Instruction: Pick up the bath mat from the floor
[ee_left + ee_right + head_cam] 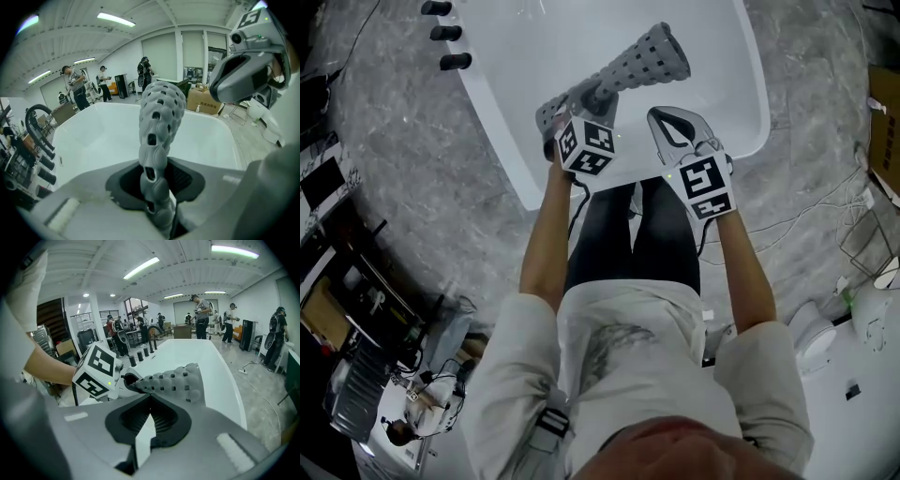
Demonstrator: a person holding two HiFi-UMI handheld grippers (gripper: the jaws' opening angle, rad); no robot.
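Note:
The bath mat (pixel 642 58) is grey, studded and full of holes, and it hangs rolled into a tube over the white bathtub (pixel 502 141). My left gripper (pixel 598 94) is shut on one end of it. In the left gripper view the mat (pixel 161 108) rises straight out from between the pads of the left gripper (pixel 157 164). My right gripper (pixel 661 117) is just right of the left one, tips together with nothing between them. In the right gripper view the right gripper (pixel 150 398) points past the mat (pixel 178 380) and the left gripper's marker cube (pixel 96 369).
Black tap knobs (pixel 445 33) line the tub's left rim. Grey marble floor surrounds the tub, with cables (pixel 825 211) at the right and shelving with gear (pixel 356 309) at the left. Several people (pixel 201 317) stand beyond the tub in the room.

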